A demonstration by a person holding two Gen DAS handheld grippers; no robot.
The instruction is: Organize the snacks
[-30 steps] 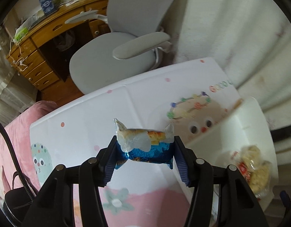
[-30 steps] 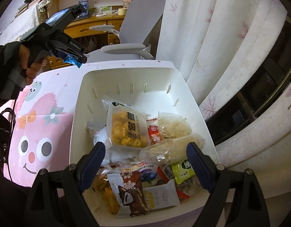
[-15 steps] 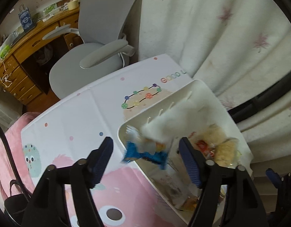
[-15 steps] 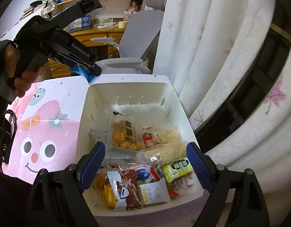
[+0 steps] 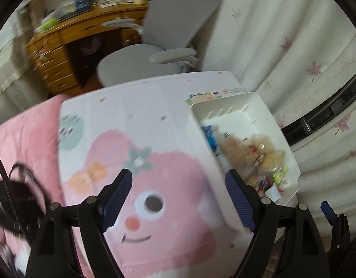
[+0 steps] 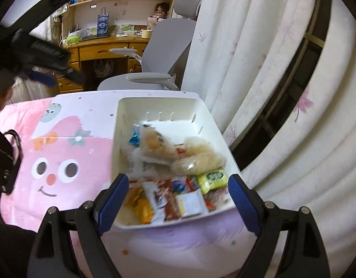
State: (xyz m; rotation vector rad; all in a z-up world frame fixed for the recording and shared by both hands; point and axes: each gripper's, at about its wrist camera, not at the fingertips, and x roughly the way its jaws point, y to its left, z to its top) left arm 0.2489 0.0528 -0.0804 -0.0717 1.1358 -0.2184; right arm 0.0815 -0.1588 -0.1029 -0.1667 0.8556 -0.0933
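A white bin full of several snack packets stands on the table's right side; it also shows in the left wrist view. The blue-wrapped snack lies inside against the bin's left wall, seen blurred in the left wrist view. My left gripper is open and empty above the pink cartoon mat, left of the bin. My right gripper is open and empty over the bin's near end. The left gripper also shows at the upper left of the right wrist view.
A grey office chair stands behind the table. A wooden desk and bookshelf are farther back. White curtains hang close to the bin's right side. A black strap lies at the table's left edge.
My left gripper opened and dropped the blue-wrapped snack into the bin, then pulled back left over the mat. My right gripper stayed open over the bin.
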